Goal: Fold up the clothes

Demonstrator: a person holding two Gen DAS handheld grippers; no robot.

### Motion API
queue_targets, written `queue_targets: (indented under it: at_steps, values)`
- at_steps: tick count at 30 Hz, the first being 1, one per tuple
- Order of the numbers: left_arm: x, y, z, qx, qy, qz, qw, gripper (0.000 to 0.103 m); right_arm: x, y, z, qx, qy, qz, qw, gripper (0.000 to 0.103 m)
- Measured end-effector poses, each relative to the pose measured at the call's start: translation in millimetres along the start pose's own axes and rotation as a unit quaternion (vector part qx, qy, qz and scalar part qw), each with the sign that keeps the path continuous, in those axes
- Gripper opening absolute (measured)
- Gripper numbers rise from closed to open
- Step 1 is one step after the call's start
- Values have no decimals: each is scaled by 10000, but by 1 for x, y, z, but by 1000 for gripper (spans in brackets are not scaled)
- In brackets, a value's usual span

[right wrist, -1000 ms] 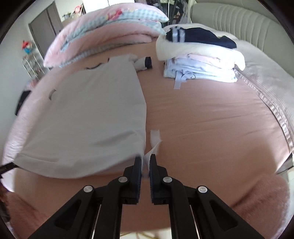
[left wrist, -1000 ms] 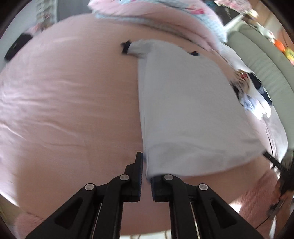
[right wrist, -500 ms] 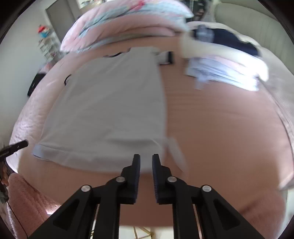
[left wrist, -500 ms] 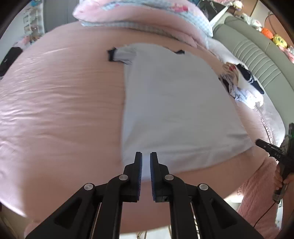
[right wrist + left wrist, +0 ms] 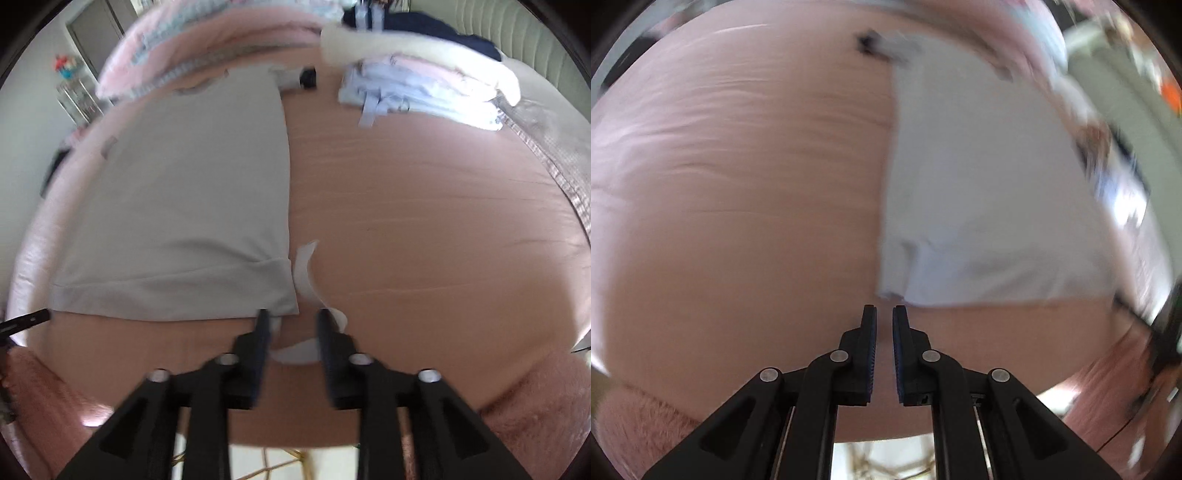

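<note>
Grey shirt [image 5: 184, 192] flat on bed [image 5: 424, 221], sides tucked in, lengthwise fold remaining; folded pile [image 5: 424, 88] beyond; left gripper [image 5: 884, 317] nearly closed, empty; right gripper [image 5: 291, 325] spread, empty.

Around the pink bed [image 5: 424, 206]

At the bed's far end lay pink-and-blue pillows [image 5: 207, 48]; a pale green ribbed headboard [image 5: 517, 33] rose off its far right corner, and a wire shelf rack [image 5: 79, 96] with a red-and-blue toy stood beyond its left side.
</note>
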State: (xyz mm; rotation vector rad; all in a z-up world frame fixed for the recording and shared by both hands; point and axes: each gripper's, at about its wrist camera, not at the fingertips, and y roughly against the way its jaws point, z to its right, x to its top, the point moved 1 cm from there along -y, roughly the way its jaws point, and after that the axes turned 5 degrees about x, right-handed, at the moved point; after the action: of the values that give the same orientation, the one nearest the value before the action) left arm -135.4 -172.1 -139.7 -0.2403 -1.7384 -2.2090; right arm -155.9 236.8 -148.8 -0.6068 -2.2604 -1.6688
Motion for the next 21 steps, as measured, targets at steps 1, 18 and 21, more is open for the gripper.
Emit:
queue_targets:
  at_steps: [1, 18, 21]
  values:
    - [2, 2, -6, -94, 139, 104, 9998, 17, 1, 4, 5, 69, -107, 65, 9999, 55]
    - [-13, -28, 22, -575, 232, -29, 9981, 15, 37, -70, -14, 147, 167, -599, 9980, 22]
    - [-7, -29, 20, -664, 369, -63, 9971, 15, 43, -79, -19, 42, 319, -659, 9973, 22]
